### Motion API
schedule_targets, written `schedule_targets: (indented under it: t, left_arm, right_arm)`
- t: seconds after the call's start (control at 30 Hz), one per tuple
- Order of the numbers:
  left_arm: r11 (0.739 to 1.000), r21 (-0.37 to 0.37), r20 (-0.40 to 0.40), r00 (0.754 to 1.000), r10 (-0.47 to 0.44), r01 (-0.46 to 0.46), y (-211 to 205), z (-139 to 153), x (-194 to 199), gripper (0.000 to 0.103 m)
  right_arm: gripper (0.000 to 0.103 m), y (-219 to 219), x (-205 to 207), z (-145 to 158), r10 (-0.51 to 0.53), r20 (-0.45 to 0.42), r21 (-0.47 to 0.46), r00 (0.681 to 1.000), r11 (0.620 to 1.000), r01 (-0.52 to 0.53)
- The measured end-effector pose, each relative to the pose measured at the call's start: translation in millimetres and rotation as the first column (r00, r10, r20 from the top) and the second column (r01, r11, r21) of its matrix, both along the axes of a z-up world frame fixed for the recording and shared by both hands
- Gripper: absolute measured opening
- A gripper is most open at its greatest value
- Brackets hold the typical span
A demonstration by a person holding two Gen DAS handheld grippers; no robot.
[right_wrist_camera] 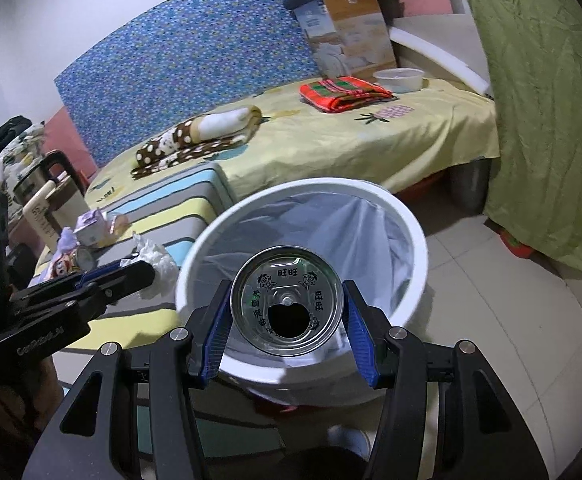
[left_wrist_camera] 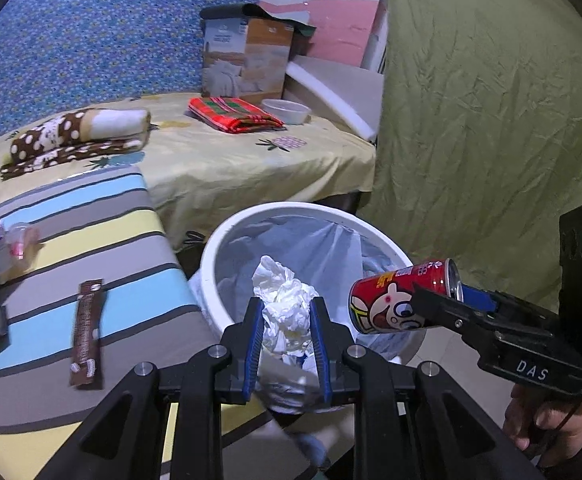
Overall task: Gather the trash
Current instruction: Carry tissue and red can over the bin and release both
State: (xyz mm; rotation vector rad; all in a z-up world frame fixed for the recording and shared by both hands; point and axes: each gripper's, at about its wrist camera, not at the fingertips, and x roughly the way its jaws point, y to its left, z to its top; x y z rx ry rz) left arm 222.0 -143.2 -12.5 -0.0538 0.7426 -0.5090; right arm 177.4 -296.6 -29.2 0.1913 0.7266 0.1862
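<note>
Tissue and can held at the trash bin

Left wrist: the left gripper (left_wrist_camera: 287, 320) pinches crumpled white tissue (left_wrist_camera: 285, 300) above the white lined bin (left_wrist_camera: 211, 256) ahead. Right wrist: the right gripper (right_wrist_camera: 287, 310) clamps a red can (right_wrist_camera: 287, 306), silver opened top facing back, bin beyond.

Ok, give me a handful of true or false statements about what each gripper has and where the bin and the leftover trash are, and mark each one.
1. The left gripper is clamped on crumpled white tissue. True.
2. The right gripper holds a green bottle. False: it holds a red can, opened top toward its camera.
3. The white bin has a plastic liner. True.
4. The brown wrapper is already in the bin. False: it lies on the striped surface beside the bin.
5. The bin stands on the bed. False: it stands on the floor.
</note>
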Motion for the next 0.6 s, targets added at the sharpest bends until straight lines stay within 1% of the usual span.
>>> schedule_targets:
  t: [0.3, 0.47, 0.57, 0.6]
  left_arm:
    - [1.0, 0.003, -0.044, 0.999, -0.031, 0.031, -11.9, -18.7, 15.8, 0.024]
    - [0.999, 0.006, -0.07, 0.997, -0.033, 0.033, -13.6, -25.3, 22.6, 0.028]
    - [1.0, 0.009, -0.064, 0.998, -0.026, 0.026, -12.6, -25.3, 22.7, 0.036]
    - [1.0, 0.006, -0.063, 0.998, -0.025, 0.025, -12.0, -24.9, 22.4, 0.04]
  right_arm:
    - [0.055, -8.2, 4.0, -8.9, -0.013, -0.04, -0.014, 0.999, 1.0, 0.012]
    - [0.055, -9.9, 5.3, -11.9, -0.015, -0.063, -0.023, 0.998, 1.0, 0.014]
    - [0.055, -10.3, 5.8, -13.4, -0.019, -0.078, -0.029, 0.997, 0.999, 0.017]
    - [0.055, -10.3, 6.3, -14.1, -0.02, -0.083, -0.031, 0.996, 0.999, 0.018]
